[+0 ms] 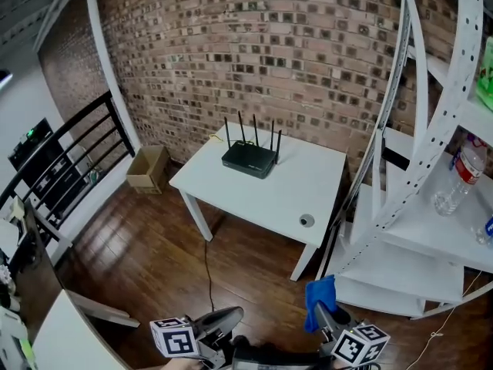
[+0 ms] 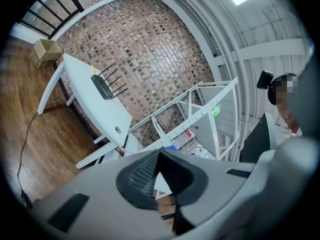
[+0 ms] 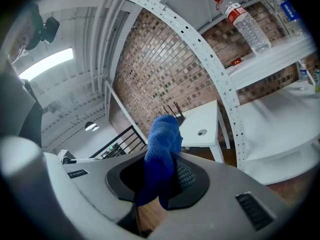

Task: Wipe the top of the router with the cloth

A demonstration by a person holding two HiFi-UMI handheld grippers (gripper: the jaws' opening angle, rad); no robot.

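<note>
— Cloth point(image 3: 161, 144) looks sorted to me: your right gripper point(image 3: 160, 183) is pinched on it, with a good bit of blue standing loose above the jaws. Your left gripper point(image 2: 159, 158) is closed too, pads together with nothing in between. Router point(image 1: 250, 159) sits on the white table point(image 1: 308, 187), toward the back edge by the brick wall and well away from you. So I'd say no wiping has begun. What would you watch for?

— Mostly the antennas point(image 1: 255, 132). Four thin ones stand up along the router's back. If you sweep front to back, the loose cloth could snag one and drag the whole box, which looks light to me. I'd guess side-to-side strokes are safer.

Second, that floppy end. If you press down with the jaw tips instead of the fabric, you'd scrape plastic on plastic, or the cloth could work free of the pinch.

Third, a cable point(image 1: 209, 272) runs across the floor from under the table toward you. I can't tell if it's the router's lead, but if you catch it on the way in, a tug could shift things.

The rack point(image 1: 431, 122) also crowds your right side, so mind that reach. Your spare left gripper could steady the router, though it'd have to open first.
</note>
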